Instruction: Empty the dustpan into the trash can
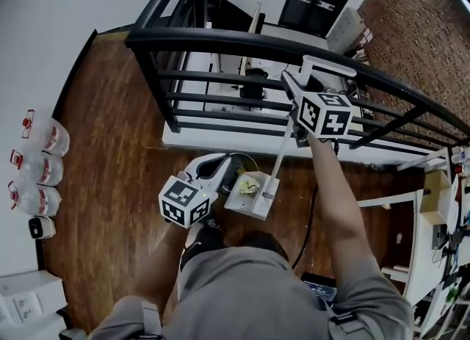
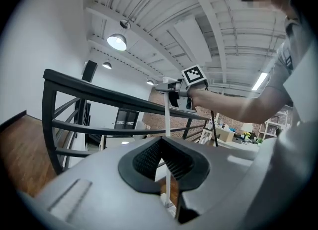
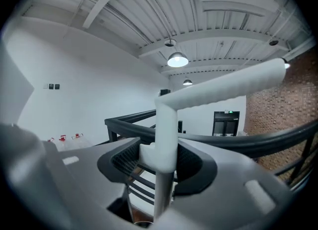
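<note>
A white long-handled dustpan (image 1: 248, 197) hangs low over the wooden floor, close in front of the person, with yellow scraps in its pan. Its thin pole (image 1: 283, 151) rises to a bent white handle (image 3: 223, 87). My right gripper (image 1: 299, 92) is shut on the pole just under that bend, up by the black railing (image 1: 242, 41); in the right gripper view both pads (image 3: 126, 162) press the white stem. My left gripper (image 1: 220, 172) sits low beside the pan, shut and holding nothing, its pads (image 2: 146, 159) meeting at the tip. It faces the pole (image 2: 166, 117). I cannot make out a trash can.
The railing runs across in front, with a lower level beyond it. Three water jugs (image 1: 40, 166) and white boxes (image 1: 26, 302) line the left wall. Shelving and desks (image 1: 440, 214) crowd the right side. A black cable (image 1: 312, 221) lies on the floor.
</note>
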### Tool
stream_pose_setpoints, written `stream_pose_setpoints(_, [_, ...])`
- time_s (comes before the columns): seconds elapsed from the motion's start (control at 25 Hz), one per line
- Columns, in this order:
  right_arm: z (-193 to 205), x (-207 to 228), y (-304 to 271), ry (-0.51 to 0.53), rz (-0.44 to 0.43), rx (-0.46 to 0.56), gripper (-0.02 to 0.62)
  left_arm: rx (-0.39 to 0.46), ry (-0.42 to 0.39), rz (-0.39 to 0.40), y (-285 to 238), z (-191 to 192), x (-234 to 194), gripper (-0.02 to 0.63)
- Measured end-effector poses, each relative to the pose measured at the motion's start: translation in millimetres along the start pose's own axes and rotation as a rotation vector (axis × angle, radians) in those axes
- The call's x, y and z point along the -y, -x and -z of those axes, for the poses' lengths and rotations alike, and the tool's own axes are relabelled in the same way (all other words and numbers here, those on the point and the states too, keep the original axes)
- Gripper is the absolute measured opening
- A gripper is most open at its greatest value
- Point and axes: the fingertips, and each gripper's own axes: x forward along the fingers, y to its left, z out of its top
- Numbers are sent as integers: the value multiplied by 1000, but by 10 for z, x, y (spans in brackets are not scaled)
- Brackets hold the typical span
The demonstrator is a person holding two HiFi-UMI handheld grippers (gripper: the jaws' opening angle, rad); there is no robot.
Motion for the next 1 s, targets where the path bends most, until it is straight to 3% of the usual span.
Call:
stream_pose_setpoints(0.48, [33,43,-1109,2,6,-99,190,-16,61,-27,15,-25,-579,6])
stream_pose_setpoints(1.0, [53,-8,-1587,7,-22,-108,189,-61,64,-48,-271,-47,-791,6])
